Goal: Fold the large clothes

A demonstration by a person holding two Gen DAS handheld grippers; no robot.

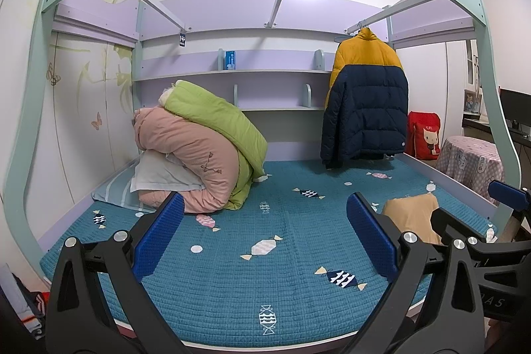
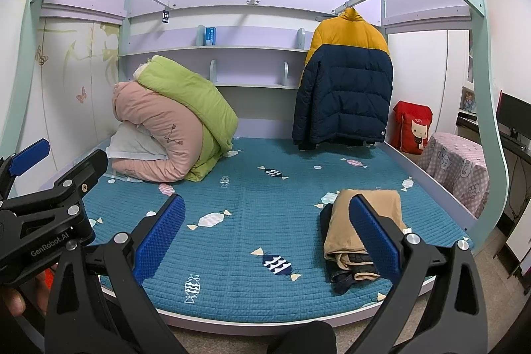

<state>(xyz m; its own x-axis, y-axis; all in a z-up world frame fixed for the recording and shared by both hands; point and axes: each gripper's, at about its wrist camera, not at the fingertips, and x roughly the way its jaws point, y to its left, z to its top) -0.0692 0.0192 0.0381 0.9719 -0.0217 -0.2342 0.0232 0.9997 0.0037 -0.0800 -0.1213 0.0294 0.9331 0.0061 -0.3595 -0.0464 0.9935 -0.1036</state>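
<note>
A yellow and navy puffer jacket (image 1: pixel 365 95) hangs on a hanger from the bed frame's rail at the back right; it also shows in the right wrist view (image 2: pixel 343 85). A folded stack of clothes, tan on top of dark garments (image 2: pixel 358 234), lies on the teal quilted mattress (image 2: pixel 252 214) near its front right corner; its tan top shows in the left wrist view (image 1: pixel 411 214). My left gripper (image 1: pixel 262 241) is open and empty over the mattress's front edge. My right gripper (image 2: pixel 265 238) is open and empty, with its right finger in front of the stack.
Rolled pink and green quilts (image 1: pixel 199 151) on a pillow fill the back left of the bed. Shelves (image 1: pixel 232 72) line the headboard. A red cushion (image 1: pixel 424 135) and a covered round table (image 1: pixel 471 165) stand right of the bed. The green bed frame arches overhead.
</note>
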